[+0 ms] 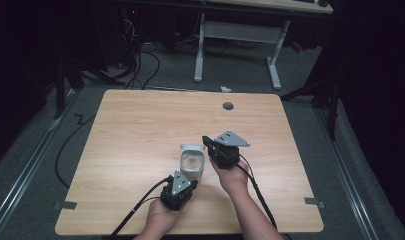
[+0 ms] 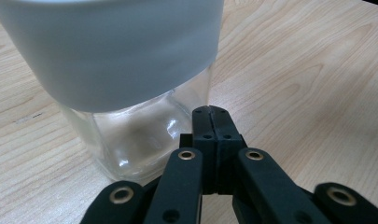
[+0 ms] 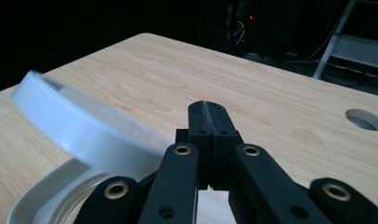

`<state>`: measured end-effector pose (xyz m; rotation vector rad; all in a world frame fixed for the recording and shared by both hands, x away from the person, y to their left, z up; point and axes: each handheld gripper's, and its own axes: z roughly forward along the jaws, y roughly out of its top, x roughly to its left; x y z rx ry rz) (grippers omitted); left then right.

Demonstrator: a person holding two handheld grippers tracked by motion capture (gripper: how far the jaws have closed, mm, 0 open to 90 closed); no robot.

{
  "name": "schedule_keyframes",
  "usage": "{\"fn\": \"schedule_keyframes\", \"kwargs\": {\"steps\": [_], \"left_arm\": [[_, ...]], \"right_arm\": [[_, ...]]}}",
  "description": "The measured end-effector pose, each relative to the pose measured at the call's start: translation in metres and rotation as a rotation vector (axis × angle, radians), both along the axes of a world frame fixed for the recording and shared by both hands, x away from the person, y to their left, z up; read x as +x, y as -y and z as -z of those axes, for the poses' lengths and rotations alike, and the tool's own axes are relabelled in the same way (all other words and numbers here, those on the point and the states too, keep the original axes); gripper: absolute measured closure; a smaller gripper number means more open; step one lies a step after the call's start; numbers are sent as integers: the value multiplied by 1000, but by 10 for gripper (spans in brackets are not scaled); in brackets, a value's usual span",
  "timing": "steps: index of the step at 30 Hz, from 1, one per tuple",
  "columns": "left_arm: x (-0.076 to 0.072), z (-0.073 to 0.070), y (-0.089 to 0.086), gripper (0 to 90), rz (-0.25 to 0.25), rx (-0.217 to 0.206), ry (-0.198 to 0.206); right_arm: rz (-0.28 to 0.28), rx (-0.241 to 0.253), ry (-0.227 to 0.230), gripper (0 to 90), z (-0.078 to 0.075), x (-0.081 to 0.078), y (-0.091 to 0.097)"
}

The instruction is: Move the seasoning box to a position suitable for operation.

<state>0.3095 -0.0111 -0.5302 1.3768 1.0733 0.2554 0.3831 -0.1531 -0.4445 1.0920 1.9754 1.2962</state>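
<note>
A square clear glass jar (image 1: 192, 166) with a white collar stands on the wooden table (image 1: 140, 130), its white flip lid (image 1: 192, 148) raised at the far side. My left gripper (image 1: 193, 183) is at the jar's near side, jaws shut with nothing between them. In the left gripper view the shut tips (image 2: 211, 112) lie just right of the jar's glass wall (image 2: 135, 135), below the white collar (image 2: 112, 51). My right gripper (image 1: 206, 140) is beside the raised lid on its right, also shut and holding nothing. The right gripper view shows the tilted lid (image 3: 79, 126) left of the shut tips (image 3: 206, 108).
A round cable hole (image 1: 228, 106) sits near the table's far edge, also seen in the right gripper view (image 3: 364, 119). Beyond the table stands a desk with white legs (image 1: 200, 50), and cables (image 1: 145, 65) lie on the floor.
</note>
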Motion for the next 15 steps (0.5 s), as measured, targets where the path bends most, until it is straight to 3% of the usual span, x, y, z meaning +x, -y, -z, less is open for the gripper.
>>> {"fn": "schedule_keyframes", "kwargs": {"steps": [5,15], "left_arm": [[-1,0,1,900,3,-1,0],[0,2,2,900,5,6,1]], "right_arm": [[0,9,2,900,3,-9,1],[-30,30,20,900,-5,-23,1]]}}
